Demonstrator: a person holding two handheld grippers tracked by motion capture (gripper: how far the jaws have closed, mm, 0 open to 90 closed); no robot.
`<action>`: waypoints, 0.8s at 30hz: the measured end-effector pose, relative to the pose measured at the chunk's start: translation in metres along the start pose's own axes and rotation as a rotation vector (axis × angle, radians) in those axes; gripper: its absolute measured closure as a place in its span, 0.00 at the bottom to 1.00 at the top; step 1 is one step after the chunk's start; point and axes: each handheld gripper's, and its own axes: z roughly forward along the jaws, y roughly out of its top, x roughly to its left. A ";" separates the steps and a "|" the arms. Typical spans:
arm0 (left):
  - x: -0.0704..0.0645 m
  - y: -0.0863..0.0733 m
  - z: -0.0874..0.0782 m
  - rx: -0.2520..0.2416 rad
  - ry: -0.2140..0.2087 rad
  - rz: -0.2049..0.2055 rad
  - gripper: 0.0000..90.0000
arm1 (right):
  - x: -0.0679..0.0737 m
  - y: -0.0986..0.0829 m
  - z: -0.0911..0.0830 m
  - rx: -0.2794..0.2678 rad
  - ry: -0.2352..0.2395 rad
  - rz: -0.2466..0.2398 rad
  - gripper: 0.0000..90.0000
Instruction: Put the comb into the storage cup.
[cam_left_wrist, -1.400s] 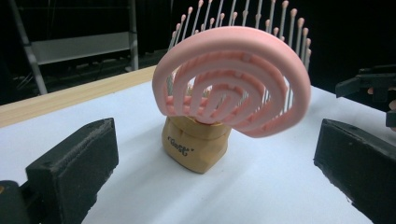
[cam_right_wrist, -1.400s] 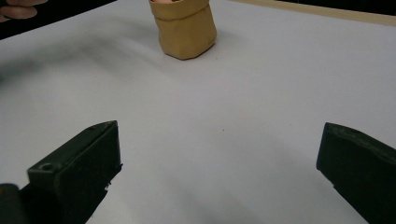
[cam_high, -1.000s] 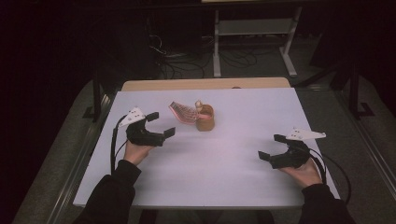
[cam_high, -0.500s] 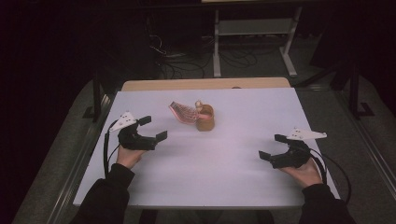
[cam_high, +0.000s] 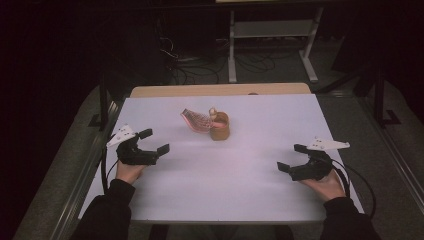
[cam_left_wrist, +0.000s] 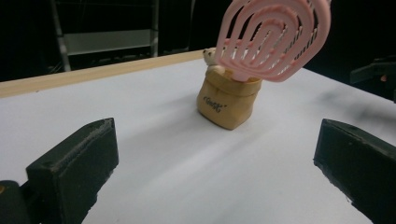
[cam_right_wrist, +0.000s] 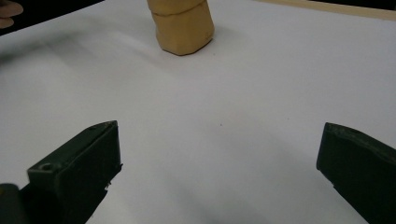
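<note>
A small tan sack-shaped holder (cam_high: 219, 130) (cam_left_wrist: 227, 100) (cam_right_wrist: 182, 25) stands upright near the middle back of the white table. A pink slotted spatula head (cam_high: 195, 120) (cam_left_wrist: 275, 37) sticks out of it, leaning left, beside a small pale figure (cam_high: 213, 112). My left gripper (cam_high: 154, 141) (cam_left_wrist: 219, 172) rests at the table's left side, open and holding nothing, its jaws facing the holder. My right gripper (cam_high: 292, 157) (cam_right_wrist: 219, 172) sits at the right front, open as well, with bare table between its jaws.
The white table top (cam_high: 240, 175) has a wooden strip (cam_high: 220, 90) along its far edge. Beyond it are a metal shelf frame (cam_high: 272, 35) and loose cables (cam_high: 195, 62) on a dark floor. Rails run along both sides of the table.
My left gripper has drawn back toward the left front, away from the holder. My right gripper has stayed almost where it was.
</note>
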 end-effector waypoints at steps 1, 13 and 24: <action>0.001 -0.001 -0.001 0.001 0.003 0.000 0.00 | 0.000 0.000 0.000 0.001 0.000 0.000 0.00; 0.009 -0.013 -0.021 0.002 0.034 0.003 0.00 | 0.000 -0.001 -0.001 0.001 -0.002 0.001 0.00; 0.019 -0.024 -0.043 0.000 0.079 -0.022 0.00 | -0.001 -0.002 -0.001 0.005 -0.003 0.004 0.00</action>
